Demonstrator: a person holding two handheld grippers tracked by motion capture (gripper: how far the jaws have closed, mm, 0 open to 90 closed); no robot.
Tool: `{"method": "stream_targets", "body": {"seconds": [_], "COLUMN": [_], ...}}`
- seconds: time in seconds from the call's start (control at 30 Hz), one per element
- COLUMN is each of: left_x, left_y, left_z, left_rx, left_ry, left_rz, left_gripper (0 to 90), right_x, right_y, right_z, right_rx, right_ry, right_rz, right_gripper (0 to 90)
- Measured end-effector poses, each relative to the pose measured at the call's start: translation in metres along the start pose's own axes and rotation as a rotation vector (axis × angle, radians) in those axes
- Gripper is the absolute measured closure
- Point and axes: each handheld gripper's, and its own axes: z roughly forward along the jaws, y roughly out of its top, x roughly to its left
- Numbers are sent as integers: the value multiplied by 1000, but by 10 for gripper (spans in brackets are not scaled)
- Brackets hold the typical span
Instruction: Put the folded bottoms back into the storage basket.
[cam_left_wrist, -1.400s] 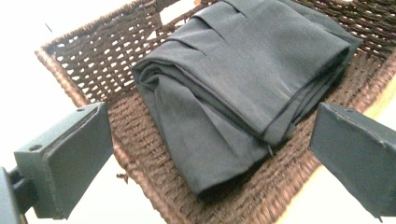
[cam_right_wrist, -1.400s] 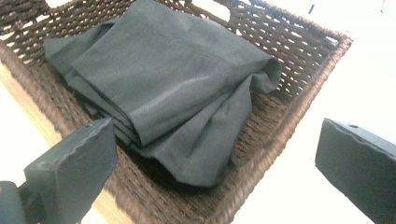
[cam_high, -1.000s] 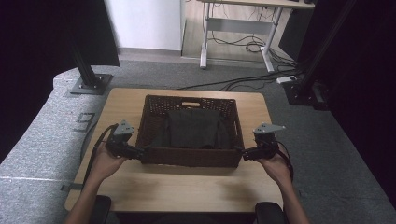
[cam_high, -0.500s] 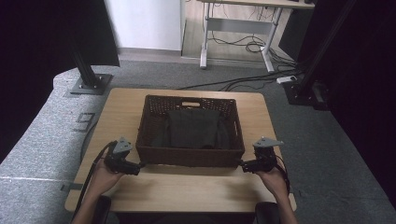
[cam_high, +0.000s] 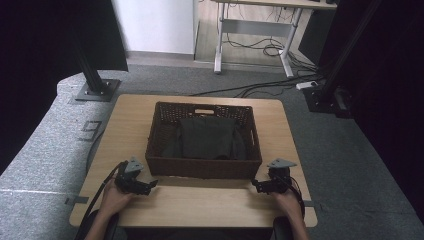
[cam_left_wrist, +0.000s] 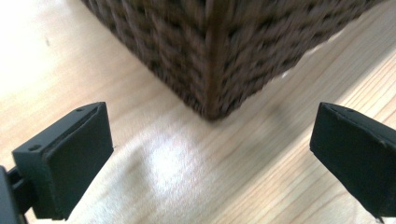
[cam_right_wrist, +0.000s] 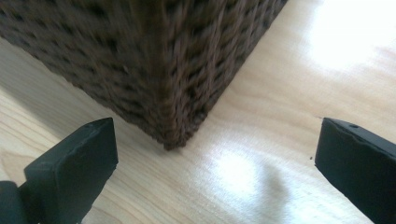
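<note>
Both tongs, left and right, gape wide and empty at the basket's near corners.

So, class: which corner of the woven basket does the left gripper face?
The near-left corner of the basket: it sits just ahead of the left gripper, unlike the others.

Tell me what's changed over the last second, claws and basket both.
Both claws have let go of the basket and drawn back toward the person. The left claw now sits off the near left corner, the right claw off the near right corner, jaws spread wide and clear of the weave. The basket stayed on the table, dark cloth inside as before.
</note>
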Motion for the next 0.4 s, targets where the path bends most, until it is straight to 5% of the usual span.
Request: {"method": "stream_targets", "body": {"seconds": [0.1,0.2,0.4], "left_x": [-2,-1,-1], "left_y": [-4,-3,-3], "left_z": [6,8,8], "left_rx": [36,51,54], "left_ry": [6,-28,-29], "left_rz": [22,-6,-19], "left_gripper": [0,0,0], "right_x": [3,7,12], "right_y": [-5,-10,-11], "right_z": [7,14,19], "right_rx": [32,56,39], "right_ry": [1,18,-6], "right_rz": [-4,-15,-2], "right_gripper": [0,0,0]}}
